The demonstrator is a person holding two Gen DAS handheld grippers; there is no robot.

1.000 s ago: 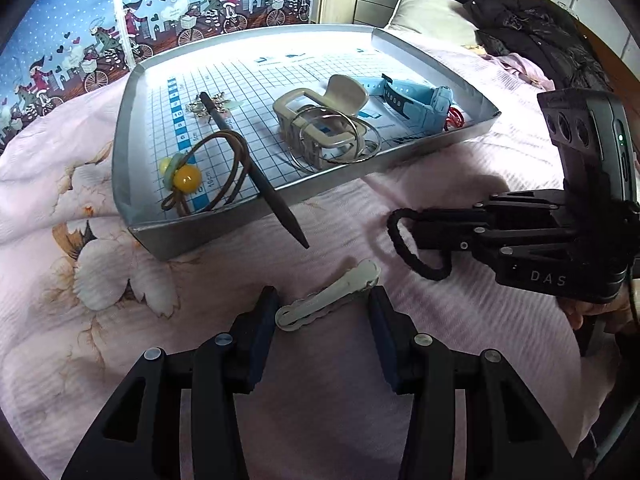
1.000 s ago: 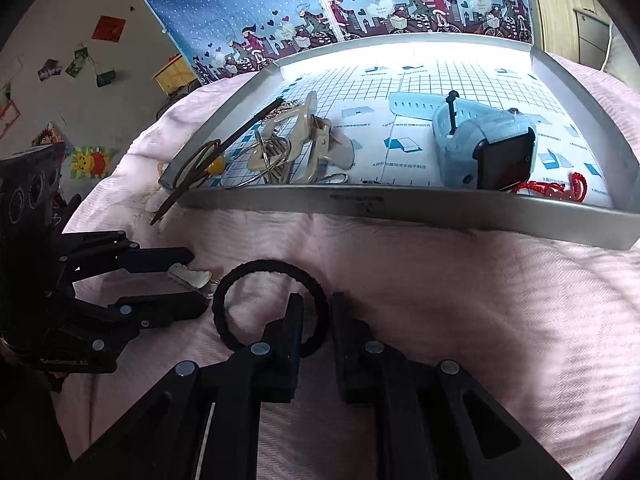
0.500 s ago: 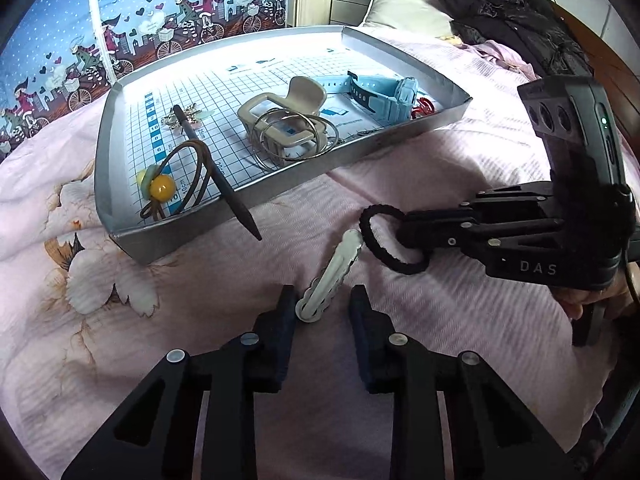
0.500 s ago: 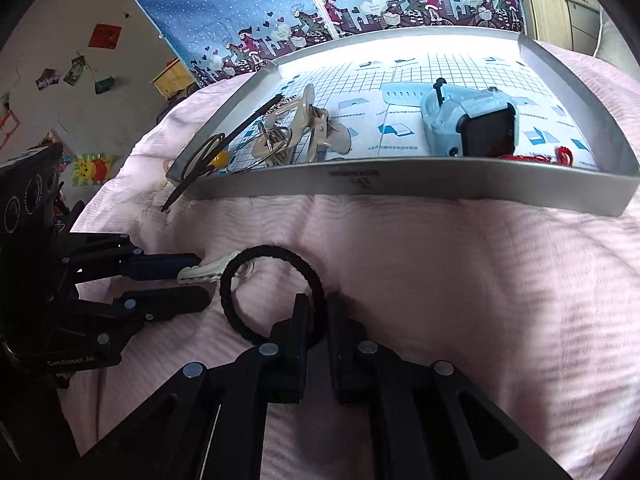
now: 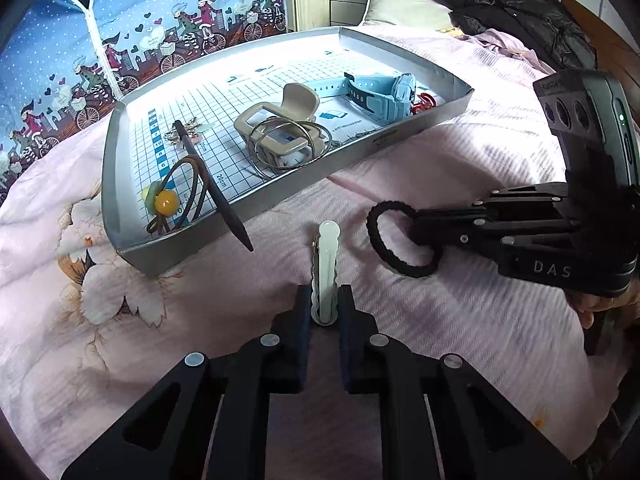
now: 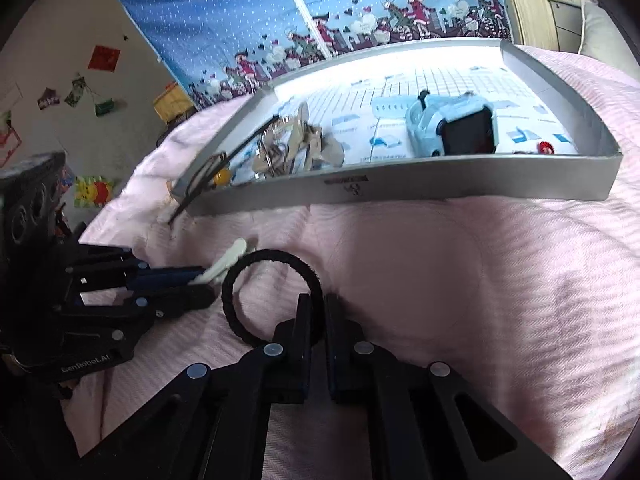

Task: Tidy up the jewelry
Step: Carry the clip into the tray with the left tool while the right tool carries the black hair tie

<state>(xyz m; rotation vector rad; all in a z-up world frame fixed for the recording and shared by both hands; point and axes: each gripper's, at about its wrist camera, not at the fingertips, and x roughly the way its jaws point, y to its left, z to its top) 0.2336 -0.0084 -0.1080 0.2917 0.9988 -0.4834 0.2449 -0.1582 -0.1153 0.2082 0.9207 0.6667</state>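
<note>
My left gripper (image 5: 325,300) is shut on a pale hair clip (image 5: 327,264), which sticks straight out ahead of the fingers above the pink bedspread. My right gripper (image 6: 318,316) is shut on a black hair tie (image 6: 240,284), a ring hanging off its left side. In the left wrist view the right gripper (image 5: 430,236) holds the hair tie (image 5: 384,240) just right of the clip. Beyond both lies the grey tray (image 5: 280,196), holding a blue watch (image 5: 384,92), a beige claw clip (image 5: 280,128) with wire rings, and a brown hair band with a yellow bead (image 5: 166,202).
A dark stick (image 5: 216,188) pokes out over the tray's near wall (image 6: 440,188). A small red item (image 5: 424,102) lies in the tray's right corner. A blue patterned curtain (image 6: 320,20) stands behind the tray. Dark clothes (image 5: 520,12) and a pillow lie at the back right.
My left gripper has closed on the pale clip and lifted it, so it now points straight ahead. My right gripper, still holding the black hair tie, has risen and shifted slightly.
</note>
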